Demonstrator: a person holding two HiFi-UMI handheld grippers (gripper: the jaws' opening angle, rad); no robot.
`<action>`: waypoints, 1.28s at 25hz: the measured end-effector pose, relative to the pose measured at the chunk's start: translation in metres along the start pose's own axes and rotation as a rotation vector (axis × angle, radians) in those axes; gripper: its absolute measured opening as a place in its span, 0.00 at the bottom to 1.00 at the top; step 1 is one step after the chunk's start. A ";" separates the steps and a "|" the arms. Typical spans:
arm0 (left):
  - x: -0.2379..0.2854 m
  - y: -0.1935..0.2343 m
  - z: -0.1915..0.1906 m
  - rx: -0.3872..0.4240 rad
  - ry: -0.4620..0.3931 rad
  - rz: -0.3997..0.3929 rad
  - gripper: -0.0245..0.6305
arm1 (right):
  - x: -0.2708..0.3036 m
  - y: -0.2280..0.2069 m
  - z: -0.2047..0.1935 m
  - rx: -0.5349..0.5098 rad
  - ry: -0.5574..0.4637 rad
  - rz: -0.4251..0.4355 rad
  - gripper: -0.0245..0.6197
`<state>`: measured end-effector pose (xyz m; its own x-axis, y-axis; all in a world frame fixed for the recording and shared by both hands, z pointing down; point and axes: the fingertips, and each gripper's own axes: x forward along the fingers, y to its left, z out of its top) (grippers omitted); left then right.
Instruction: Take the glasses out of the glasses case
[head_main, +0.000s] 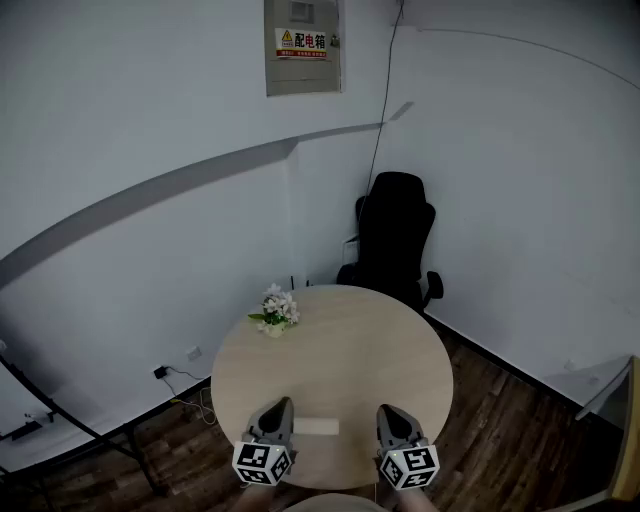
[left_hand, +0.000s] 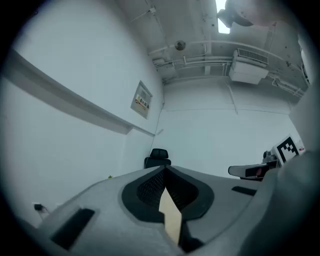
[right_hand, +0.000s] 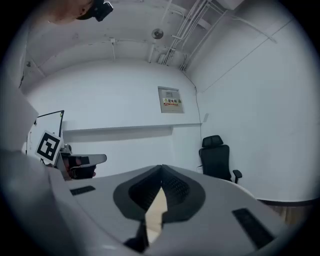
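Note:
A pale, flat oblong thing (head_main: 315, 427), which looks like the glasses case, lies on the round wooden table (head_main: 340, 350) near its front edge. It is too small to tell whether it stands open, and no glasses show. My left gripper (head_main: 279, 407) is just left of it and my right gripper (head_main: 389, 411) is a little to its right. Both are held level over the table edge. In the left gripper view the left gripper (left_hand: 164, 170) has its jaws together with nothing between them. In the right gripper view the right gripper (right_hand: 161, 167) is likewise shut and empty.
A small bunch of white flowers (head_main: 276, 309) sits at the table's far left. A black office chair (head_main: 395, 240) stands behind the table in the room's corner. An electrical box (head_main: 303, 45) hangs on the wall. Cables and a wall socket (head_main: 160, 372) are at the lower left.

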<state>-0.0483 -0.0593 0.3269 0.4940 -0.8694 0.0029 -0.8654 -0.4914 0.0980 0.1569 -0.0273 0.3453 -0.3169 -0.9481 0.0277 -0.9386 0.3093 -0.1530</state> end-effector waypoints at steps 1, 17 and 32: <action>0.000 -0.001 0.000 0.005 0.004 -0.002 0.05 | 0.000 0.001 0.000 -0.002 0.000 0.001 0.06; 0.007 -0.026 -0.006 0.077 0.037 -0.070 0.05 | -0.002 -0.004 -0.003 0.082 -0.024 0.024 0.06; -0.003 -0.033 -0.005 0.076 -0.058 -0.077 0.05 | -0.007 0.003 -0.015 0.130 -0.001 0.088 0.06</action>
<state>-0.0213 -0.0402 0.3287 0.5551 -0.8296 -0.0597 -0.8303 -0.5570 0.0198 0.1542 -0.0182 0.3590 -0.3970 -0.9178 0.0077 -0.8815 0.3790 -0.2818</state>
